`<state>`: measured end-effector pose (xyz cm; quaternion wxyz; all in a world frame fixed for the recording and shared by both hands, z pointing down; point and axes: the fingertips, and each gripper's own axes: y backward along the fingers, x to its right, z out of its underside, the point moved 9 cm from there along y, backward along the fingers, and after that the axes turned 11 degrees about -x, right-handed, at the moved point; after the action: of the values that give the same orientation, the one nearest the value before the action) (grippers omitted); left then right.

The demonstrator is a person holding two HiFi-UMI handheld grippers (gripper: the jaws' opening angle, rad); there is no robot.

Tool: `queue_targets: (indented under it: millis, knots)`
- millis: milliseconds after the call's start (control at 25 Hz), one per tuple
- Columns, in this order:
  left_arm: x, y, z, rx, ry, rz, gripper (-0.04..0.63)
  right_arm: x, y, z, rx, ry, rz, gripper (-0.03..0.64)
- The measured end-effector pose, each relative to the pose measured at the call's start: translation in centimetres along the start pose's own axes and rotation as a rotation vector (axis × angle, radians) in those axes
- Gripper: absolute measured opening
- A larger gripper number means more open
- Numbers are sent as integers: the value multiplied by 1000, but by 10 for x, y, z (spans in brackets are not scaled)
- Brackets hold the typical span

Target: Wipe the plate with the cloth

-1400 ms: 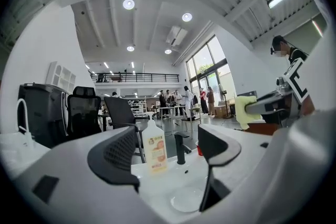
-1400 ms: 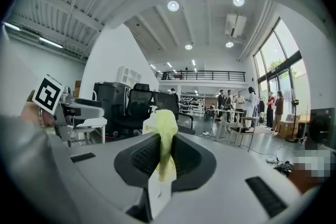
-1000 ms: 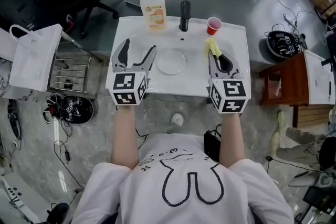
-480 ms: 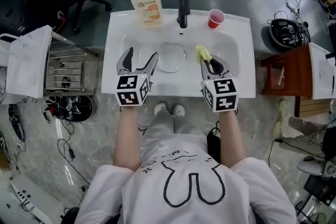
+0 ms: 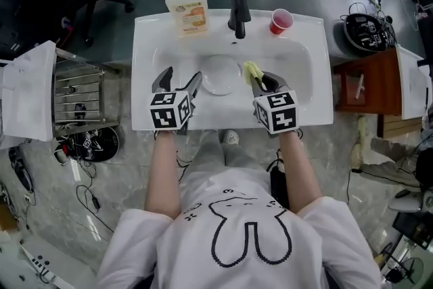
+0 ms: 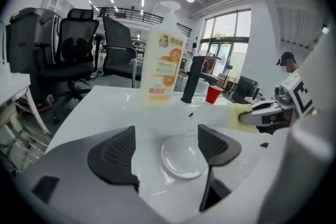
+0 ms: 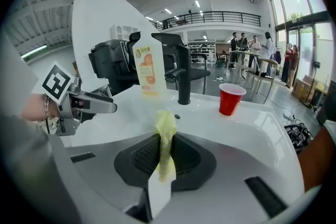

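Note:
A small white plate lies in the basin of the white sink. My left gripper hovers open just left of the plate, its jaws spread wide over the basin's near side. My right gripper is shut on a yellow cloth, which sticks up between the jaws. It hangs just right of the plate, apart from it. In the left gripper view the cloth shows at the right.
At the sink's back stand a soap bottle, a black tap and a red cup. A metal rack is to the left, a wooden table to the right, office chairs behind.
Both grippers have come in toward the plate over the basin. The right one has carried the cloth leftward, close to the plate's right edge. The head view has shifted forward.

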<state>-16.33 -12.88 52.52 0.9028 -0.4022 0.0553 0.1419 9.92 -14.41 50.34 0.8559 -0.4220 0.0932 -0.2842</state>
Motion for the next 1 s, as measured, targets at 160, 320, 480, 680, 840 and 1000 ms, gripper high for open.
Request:
queue_targets:
  millis: [160,320,480,680,840,1000]
  knots:
    - [-10,-23,4,-111,21,44,377,2,-33,-5,-99,-19,-29,52]
    - [-17,-48,7,-247,94,110,365,8,-70,-5,-242,-38,-71,51]
    - [-22,-67,5,-308,147,163,333,10,-101,-2,-338,7,-86,51]
    - [-29,-89,7,-386,194,202,331,6,-136,12,-489,117,-102,51]
    - [-32,-103,12,-433,224,229,331,7,-153,22,-545,165,-102,51]
    - [-34,-112,18,-444,231,242,331,12,-161,25,-561,176,-99,51]
